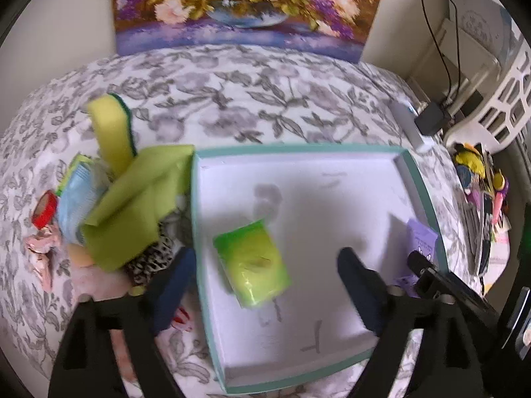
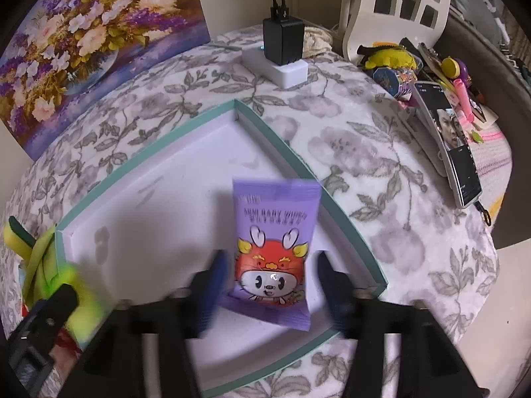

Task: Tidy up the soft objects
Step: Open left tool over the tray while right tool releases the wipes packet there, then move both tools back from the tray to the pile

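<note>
A shallow white box with a teal rim [image 1: 298, 147] [image 2: 166, 139] lies on the floral bedspread. A green wipes pack [image 1: 254, 262] lies inside it, between the open fingers of my left gripper [image 1: 265, 285], which hovers over it without touching. A purple wipes pack with a cartoon face [image 2: 275, 252] [image 1: 419, 242] lies in the box's right part, between the open fingers of my right gripper [image 2: 270, 285]. Left of the box is a pile of soft things: a yellow sponge [image 1: 113, 129], a lime cloth [image 1: 132, 205], a light blue pack [image 1: 78, 199] and a leopard-print fabric [image 1: 149, 258].
A red tape roll [image 1: 44, 207] and pink wrapper [image 1: 41, 248] lie at the far left. A flower painting [image 1: 249, 6] leans at the back. A white power block with a black charger [image 2: 282, 53], a phone [image 2: 448, 146], small toys [image 2: 398, 63] and a white basket [image 1: 497, 99] are at the right.
</note>
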`<state>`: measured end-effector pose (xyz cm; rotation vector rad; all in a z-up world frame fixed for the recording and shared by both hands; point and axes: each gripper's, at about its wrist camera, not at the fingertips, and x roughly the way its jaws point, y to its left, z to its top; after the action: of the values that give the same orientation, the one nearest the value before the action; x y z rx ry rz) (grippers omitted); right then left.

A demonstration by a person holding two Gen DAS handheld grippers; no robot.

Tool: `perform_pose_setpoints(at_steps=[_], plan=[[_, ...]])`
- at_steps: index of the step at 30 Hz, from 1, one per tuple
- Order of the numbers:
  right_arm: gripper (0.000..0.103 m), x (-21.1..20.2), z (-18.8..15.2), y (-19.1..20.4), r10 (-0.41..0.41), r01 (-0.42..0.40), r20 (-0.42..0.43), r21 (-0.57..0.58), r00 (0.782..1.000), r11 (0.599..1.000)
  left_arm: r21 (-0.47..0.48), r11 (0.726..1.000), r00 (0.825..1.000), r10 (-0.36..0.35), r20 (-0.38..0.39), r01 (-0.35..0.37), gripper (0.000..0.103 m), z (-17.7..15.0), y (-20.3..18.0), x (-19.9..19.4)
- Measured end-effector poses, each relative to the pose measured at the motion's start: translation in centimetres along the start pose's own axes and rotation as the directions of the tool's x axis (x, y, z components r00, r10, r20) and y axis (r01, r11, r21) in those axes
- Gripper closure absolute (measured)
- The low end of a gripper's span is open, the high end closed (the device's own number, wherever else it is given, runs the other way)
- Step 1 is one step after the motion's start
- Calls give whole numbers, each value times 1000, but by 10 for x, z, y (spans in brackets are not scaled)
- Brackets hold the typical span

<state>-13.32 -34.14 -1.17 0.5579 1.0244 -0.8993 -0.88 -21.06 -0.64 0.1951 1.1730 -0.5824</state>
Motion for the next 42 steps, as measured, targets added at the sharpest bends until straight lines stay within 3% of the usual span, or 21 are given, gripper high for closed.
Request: perform_pose_setpoints(at_steps=[1,4,6,21,31,37,42], plan=[[13,0,-1,0,3,-3,3,2,1000,1000,-5,1000,1000,5,7,-5,12,1,2,-2],[9,3,-3,2,14,-14,-8,4,1000,1000,-30,999,999,36,35,-35,12,4,13,-7],[0,6,-5,6,8,-8,-20,-6,1000,1000,-51,998,998,50,40,-48,10,5,21,-8],[0,8,-16,12,-27,26,-11,-37,1000,999,-133,985,993,114,11,-111,8,-1,55,2],[0,-5,-27,44,8,-7,3,-109,1000,994,-205,973,988,129,87,-109,8,7,85,-29],[0,-21,-39,84,73,-70,7,-182,997,981,-278,952,982,158,103,-124,8,9,130,-61],[0,-36,-50,126,146,-141,0,-260,989,955,-395,903,973,217,82,-168,8,0,192,-78]])
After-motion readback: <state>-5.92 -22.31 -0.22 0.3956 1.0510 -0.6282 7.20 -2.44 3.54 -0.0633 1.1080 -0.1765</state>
